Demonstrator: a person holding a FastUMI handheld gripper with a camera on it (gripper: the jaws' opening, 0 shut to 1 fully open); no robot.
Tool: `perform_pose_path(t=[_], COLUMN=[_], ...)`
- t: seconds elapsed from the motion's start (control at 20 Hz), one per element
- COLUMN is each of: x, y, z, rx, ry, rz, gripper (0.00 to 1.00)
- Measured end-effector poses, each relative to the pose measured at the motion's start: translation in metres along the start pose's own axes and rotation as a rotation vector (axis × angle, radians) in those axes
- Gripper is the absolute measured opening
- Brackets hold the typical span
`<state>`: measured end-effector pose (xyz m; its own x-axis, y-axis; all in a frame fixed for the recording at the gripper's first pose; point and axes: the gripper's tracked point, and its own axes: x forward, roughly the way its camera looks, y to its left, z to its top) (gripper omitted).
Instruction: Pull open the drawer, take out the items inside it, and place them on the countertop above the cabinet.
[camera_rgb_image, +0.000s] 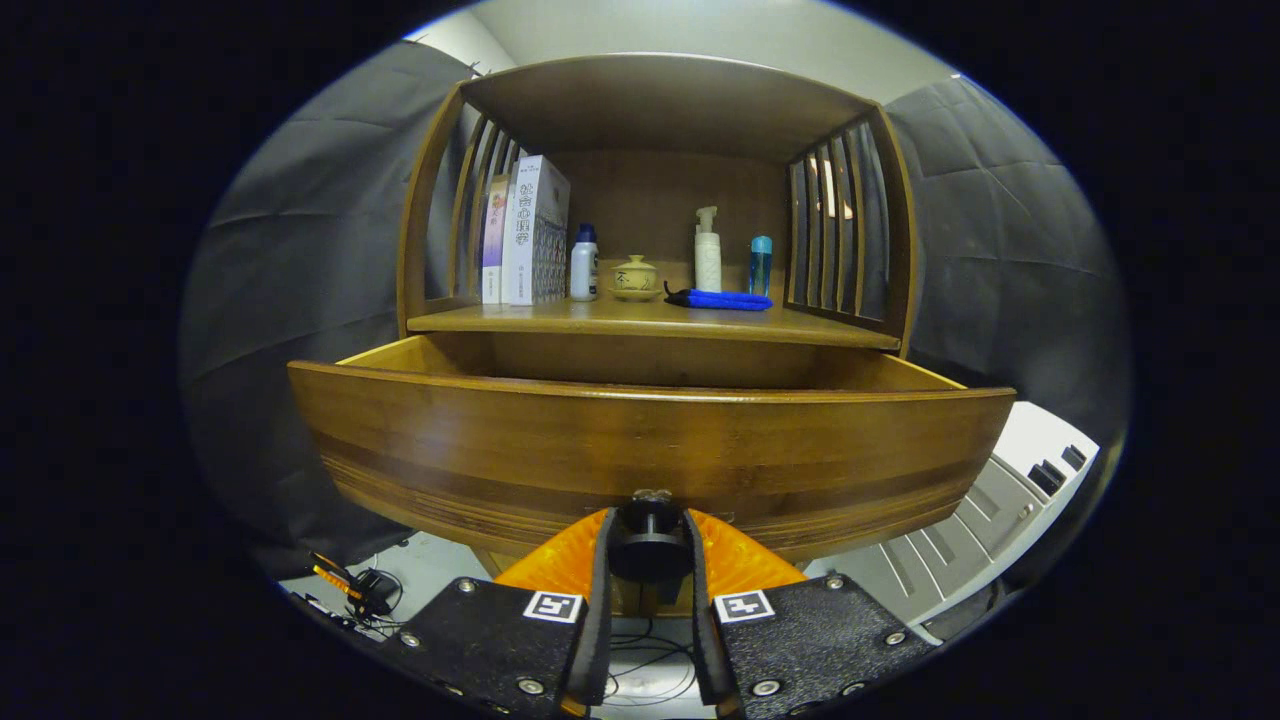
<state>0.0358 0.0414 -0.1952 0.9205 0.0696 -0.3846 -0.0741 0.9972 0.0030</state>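
Tongs (650, 545) clamped on the dark round knob (650, 530) below the wooden drawer (650, 440) front: heavy, stiff, probably sliding straight, best held by that knob.

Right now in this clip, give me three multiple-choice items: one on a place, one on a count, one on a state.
1. Where does the blue folded umbrella lie?
A. on the shelf above the drawer
B. on the floor
C. between the gripper's fingers

2. How many bottles stand on that shelf?
A. one
B. three
C. five

3. What state is the drawer in?
A. shut flush
B. pulled out
C. lifted off the cabinet

Answers: 1 A, it rests in front of the pump bottle. 2 B, a white bottle, the pump bottle and a blue bottle. 3 B, its front stands forward of the shelf, with the gripper shut on the knob.
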Motion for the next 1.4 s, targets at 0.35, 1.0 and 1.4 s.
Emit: perform_pose_path(t=[0.35, 1.0, 1.4], x=[-0.020, -0.046, 0.009], y=[0.001, -0.013, -0.002], z=[-0.013, 0.078, 0.115], rx=[-0.005, 0.020, -0.009], ry=[0.014, -0.195, -0.098], rz=[0.013, -0.006, 0.001], gripper=[0.34, 0.95, 0.95])
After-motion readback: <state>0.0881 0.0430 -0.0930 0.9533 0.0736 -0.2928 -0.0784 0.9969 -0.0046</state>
